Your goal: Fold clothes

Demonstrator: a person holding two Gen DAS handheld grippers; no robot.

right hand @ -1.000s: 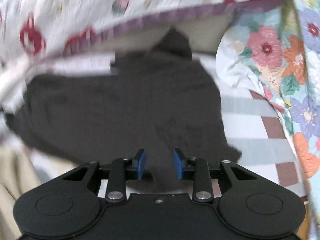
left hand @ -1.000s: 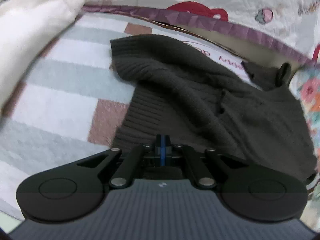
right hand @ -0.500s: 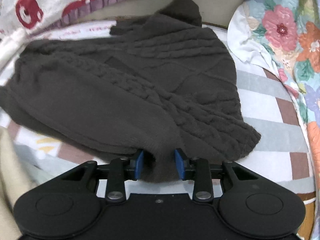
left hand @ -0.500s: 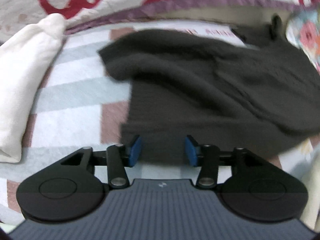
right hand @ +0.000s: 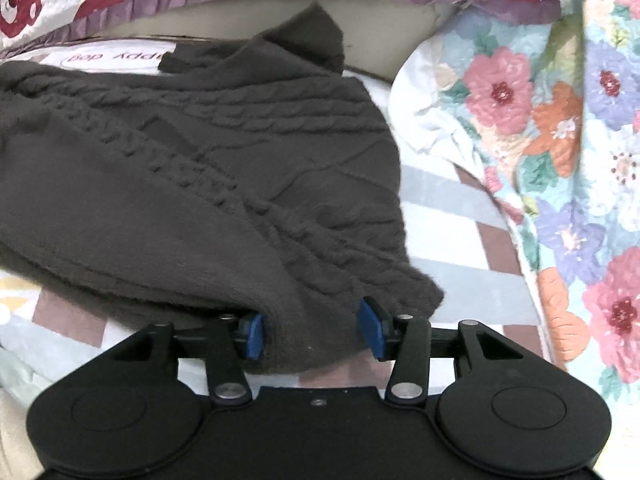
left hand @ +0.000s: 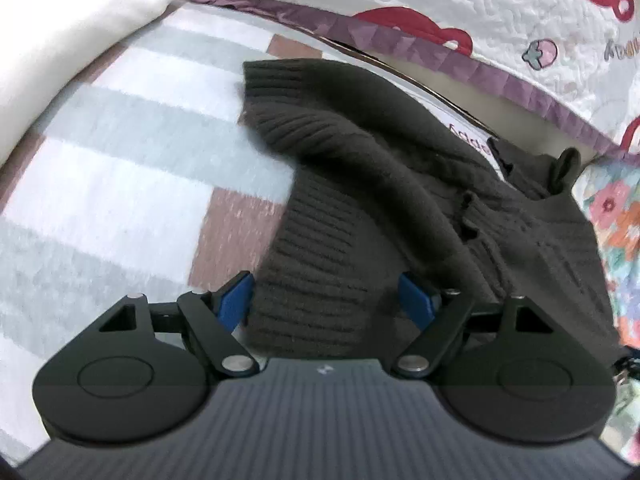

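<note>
A dark brown cable-knit sweater (left hand: 420, 184) lies rumpled on a striped bed sheet (left hand: 100, 152). In the left wrist view its ribbed hem reaches between the spread blue pads of my left gripper (left hand: 326, 300), which is open with the jaws wide around the hem. From the right wrist camera the sweater (right hand: 180, 168) fills the left and middle, and a thick fold of it sits between the blue pads of my right gripper (right hand: 314, 330), also open.
A white folded cloth (left hand: 68, 20) lies at the upper left. A quilt with red bears and a purple frill (left hand: 460, 32) runs along the back. A floral quilt (right hand: 560, 160) is heaped on the right. Bare striped sheet lies to the left of the sweater.
The left gripper went from shut to wide open over the ribbed hem. The right gripper's jaws have spread wider and now sit lower on the sweater's fold.
</note>
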